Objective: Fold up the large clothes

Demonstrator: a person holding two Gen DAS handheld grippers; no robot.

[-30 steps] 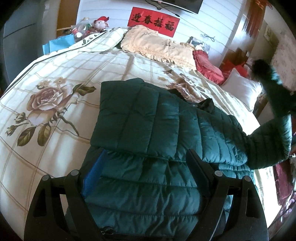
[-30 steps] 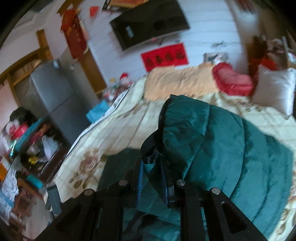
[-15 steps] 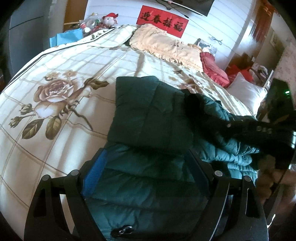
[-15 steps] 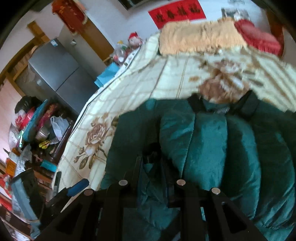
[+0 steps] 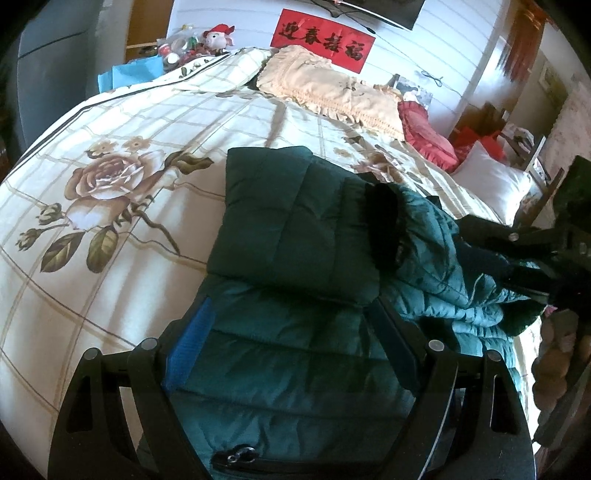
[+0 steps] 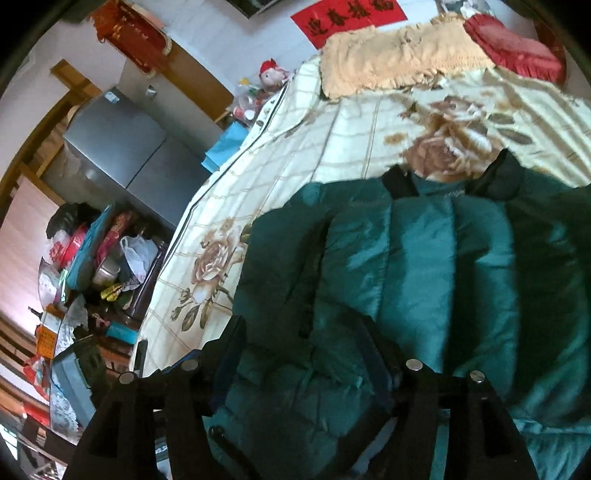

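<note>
Green quilted jacket (image 5: pixel 295 236) lies mid-bed on the floral bedspread (image 5: pixel 110 192), one sleeve (image 6: pixel 413 258) folded across. Right gripper (image 6: pixel 306 354), jaws just parted, and left gripper (image 5: pixel 291 332), spread wide, grasp nothing. Puffy sleeve at 12 o'clock may spring back.

Left claw (image 5: pixel 291 354) spread wide over green puffer jacket (image 5: pixel 295 240) on floral bedspread (image 5: pixel 110 192); one sleeve folded across. Right claw (image 5: pixel 535 240) at jacket's right edge.

A rose-print bedspread (image 5: pixel 129 206) covers the bed, a red banner (image 5: pixel 323 38) hangs on the white wall (image 5: pixel 229 14), and a grey fridge (image 6: pixel 125 151) stands alongside.
</note>
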